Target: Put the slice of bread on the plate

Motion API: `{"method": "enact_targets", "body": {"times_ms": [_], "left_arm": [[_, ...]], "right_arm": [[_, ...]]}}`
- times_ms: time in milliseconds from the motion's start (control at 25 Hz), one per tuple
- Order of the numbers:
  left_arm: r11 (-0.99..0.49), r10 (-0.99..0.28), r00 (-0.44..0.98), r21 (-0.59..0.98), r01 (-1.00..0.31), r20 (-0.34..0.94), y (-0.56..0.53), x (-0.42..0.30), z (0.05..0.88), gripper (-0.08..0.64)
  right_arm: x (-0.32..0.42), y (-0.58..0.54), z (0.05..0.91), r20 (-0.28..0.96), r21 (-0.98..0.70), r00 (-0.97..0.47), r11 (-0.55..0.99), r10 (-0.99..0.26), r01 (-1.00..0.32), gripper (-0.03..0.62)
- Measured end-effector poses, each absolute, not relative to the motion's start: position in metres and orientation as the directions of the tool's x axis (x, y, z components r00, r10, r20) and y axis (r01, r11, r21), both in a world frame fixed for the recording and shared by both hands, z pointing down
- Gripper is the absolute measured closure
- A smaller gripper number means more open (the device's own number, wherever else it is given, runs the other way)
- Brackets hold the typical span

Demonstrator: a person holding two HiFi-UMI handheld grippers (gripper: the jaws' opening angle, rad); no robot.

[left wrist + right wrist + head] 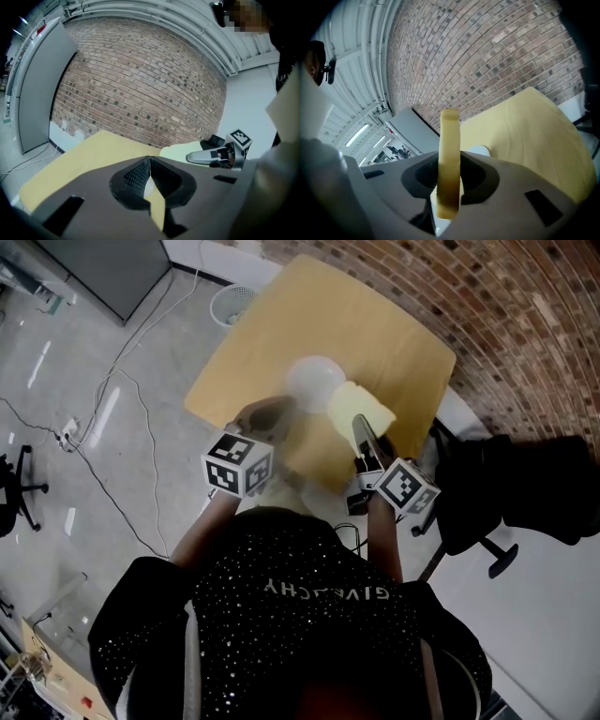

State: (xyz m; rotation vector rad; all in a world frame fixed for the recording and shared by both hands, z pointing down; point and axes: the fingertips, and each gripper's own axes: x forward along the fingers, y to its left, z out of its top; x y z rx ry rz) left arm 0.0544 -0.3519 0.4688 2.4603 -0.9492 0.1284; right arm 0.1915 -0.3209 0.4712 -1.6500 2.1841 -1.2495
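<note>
A pale slice of bread hangs over the yellow wooden table, just right of the round white plate. My right gripper is shut on the bread's near edge. In the right gripper view the bread stands edge-on between the pads, and a bit of the plate shows behind it. My left gripper hovers at the plate's near left side. Its jaws meet at the tips with nothing between them. The left gripper view also shows the right gripper and the bread.
A brick wall runs along the table's far right side. A black office chair stands to the right of the table. On the floor to the left are a white wire basket, cables and a grey cabinet.
</note>
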Motion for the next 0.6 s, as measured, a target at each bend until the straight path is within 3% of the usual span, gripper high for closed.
{"method": "enact_targets", "body": {"times_ms": [320,600], "left_arm": [[-0.615,-0.603,0.745,0.429,-0.662,0.286,-0.400,0.051,0.481,0.549],[-0.568,-0.620,0.724,0.464,-0.679,0.302,-0.415,0.042,0.497,0.549]], "right_arm": [[0.162,-0.384,0.506,0.416,-0.800,-0.591,0.030,-0.691,-0.599,0.497],[0.134,-0.422,0.548,0.492,-0.793,-0.654,0.014,-0.574,-0.609,0.497]]}}
